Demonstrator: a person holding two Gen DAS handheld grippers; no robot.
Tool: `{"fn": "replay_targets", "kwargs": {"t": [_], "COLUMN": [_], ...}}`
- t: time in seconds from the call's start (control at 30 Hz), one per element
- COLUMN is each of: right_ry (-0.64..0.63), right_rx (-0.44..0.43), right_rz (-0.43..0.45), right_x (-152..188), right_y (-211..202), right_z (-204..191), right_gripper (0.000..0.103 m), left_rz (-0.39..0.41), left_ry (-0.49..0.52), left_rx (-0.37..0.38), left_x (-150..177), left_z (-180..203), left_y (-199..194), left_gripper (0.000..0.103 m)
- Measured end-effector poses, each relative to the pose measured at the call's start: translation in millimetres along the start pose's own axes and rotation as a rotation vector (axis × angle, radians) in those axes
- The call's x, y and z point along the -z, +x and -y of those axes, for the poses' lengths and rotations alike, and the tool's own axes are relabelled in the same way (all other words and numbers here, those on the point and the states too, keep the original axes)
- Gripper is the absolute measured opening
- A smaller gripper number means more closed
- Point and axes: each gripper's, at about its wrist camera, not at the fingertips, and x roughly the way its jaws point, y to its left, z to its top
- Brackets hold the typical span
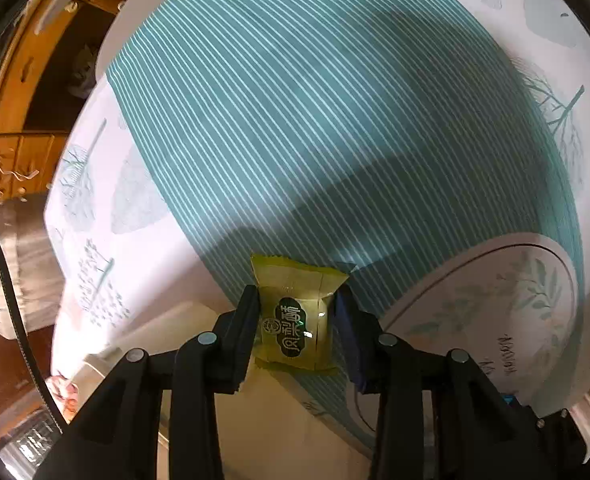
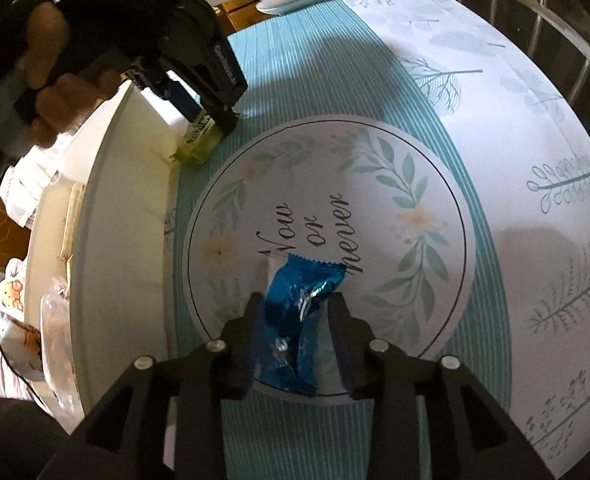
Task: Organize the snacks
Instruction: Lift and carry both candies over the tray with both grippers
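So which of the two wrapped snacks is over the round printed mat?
The blue foil snack, between the right tool's fingers above the round mat. The yellow-green snack sits in the left tool beside the mat, over striped cloth.

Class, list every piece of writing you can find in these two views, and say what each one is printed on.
"Now or never": black script inside the leaf wreath on the round medallion of the tablecloth.
Dark label with pale characters on the green snack packet: stylised, not readable.
White lettering on the black device body above the left claw: too blurred.
Script line near the tablecloth's right edge: too small and distorted to read.
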Motion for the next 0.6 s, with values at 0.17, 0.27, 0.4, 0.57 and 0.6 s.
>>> {"fn": "replay_targets", "kwargs": {"t": [0.17,0.27,0.4,0.57,0.6], "right_ry": [0.025,0.03,0.047,0.086,0.103], "right_rx": [0.042,0.077,0.127,0.153,0.15], "right_rz": [-0.044,-0.051,-0.054,-0.075,-0.082], "right_x": [-11,-15,-18,-23,-23], "right_y": [11,15,17,19,19], "right_z": [-5,-11,-17,-19,-18], "right_gripper": [0.045,0.045,0.04,0.032,0.03], "left_rz": [0.037,0.081,0.151,0.216,0.222], "left_ry": [-0.027,-0.051,-0.077,-0.127,-0.136], "left_rx": [0.067,0.114,0.171,0.232,0.239], "left_x": [8,17,37,70,78], "left_z": [-5,-11,-24,-43,-56], "left_y": [-16,-37,-69,-101,-103], "left_gripper": [0.037,0.037,0.037,0.037,0.037]}}
